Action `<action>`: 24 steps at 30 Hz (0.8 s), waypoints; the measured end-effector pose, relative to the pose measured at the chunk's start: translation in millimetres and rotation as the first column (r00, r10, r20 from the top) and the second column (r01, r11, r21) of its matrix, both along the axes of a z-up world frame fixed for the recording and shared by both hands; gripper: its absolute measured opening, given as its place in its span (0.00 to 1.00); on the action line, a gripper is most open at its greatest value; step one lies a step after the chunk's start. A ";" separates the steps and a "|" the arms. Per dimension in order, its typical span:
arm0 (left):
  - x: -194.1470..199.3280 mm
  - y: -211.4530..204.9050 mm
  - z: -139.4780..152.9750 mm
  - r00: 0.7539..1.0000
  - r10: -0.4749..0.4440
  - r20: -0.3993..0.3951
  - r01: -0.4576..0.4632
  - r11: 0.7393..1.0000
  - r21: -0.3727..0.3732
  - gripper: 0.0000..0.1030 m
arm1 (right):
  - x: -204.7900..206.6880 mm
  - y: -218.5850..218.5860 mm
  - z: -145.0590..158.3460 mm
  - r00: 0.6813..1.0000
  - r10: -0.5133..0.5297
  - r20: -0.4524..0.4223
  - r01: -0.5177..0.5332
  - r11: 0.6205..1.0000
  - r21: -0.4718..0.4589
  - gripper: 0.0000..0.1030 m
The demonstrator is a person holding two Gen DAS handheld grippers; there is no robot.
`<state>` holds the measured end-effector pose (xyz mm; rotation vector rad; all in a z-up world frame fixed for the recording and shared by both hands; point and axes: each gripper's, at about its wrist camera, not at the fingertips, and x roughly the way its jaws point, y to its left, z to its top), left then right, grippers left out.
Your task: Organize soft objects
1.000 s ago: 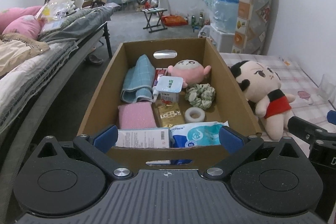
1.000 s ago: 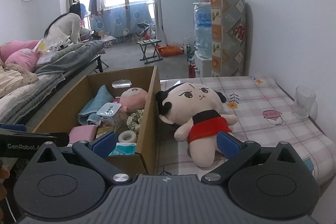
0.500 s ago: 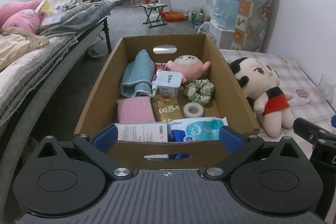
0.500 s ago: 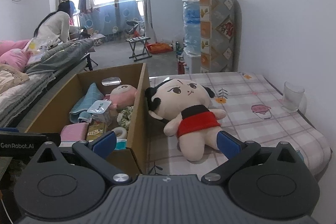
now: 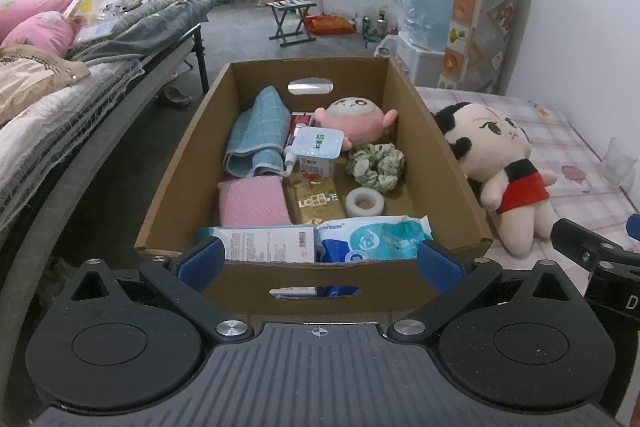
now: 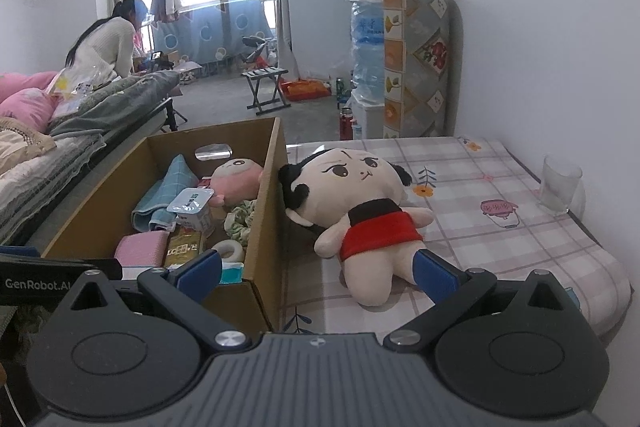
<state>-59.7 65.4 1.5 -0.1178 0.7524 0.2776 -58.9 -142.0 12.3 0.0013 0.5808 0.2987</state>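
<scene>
A cardboard box (image 5: 448,163) (image 6: 268,187) stands on the checked tablecloth. Inside lie a pink plush (image 5: 354,119) (image 6: 238,177), a blue folded cloth (image 5: 258,143), a pink sponge pad (image 5: 252,201), a green scrunchie (image 5: 376,163), a yoghurt cup (image 5: 318,151), a tape roll (image 5: 364,201) and wipe packs (image 5: 376,237). A doll in a red dress (image 5: 496,163) (image 6: 360,207) lies on the table right of the box. My left gripper (image 5: 320,261) is open and empty before the box's near wall. My right gripper (image 6: 318,273) is open and empty, near the doll's legs.
A clear glass (image 6: 560,183) stands at the table's right edge by the wall. A bed with pillows (image 5: 40,75) runs along the left. A person (image 6: 108,47) bends at the far end of the room. A water dispenser (image 6: 368,67) stands behind the table.
Both grippers have drawn slightly back and shifted; the box and the doll show a little further off. Nothing was picked up or moved.
</scene>
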 end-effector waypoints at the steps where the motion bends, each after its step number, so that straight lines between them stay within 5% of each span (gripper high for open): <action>1: 0.0 -0.2 -0.4 1.000 0.000 0.000 0.000 1.000 -0.001 1.00 | -0.3 0.2 0.0 1.000 0.001 0.000 -0.001 1.000 -0.001 0.78; 24: -0.4 0.3 -1.6 1.000 0.005 -0.002 -0.005 1.000 -0.013 1.00 | 0.4 3.4 -1.1 1.000 0.003 -0.007 -0.003 1.000 -0.010 0.78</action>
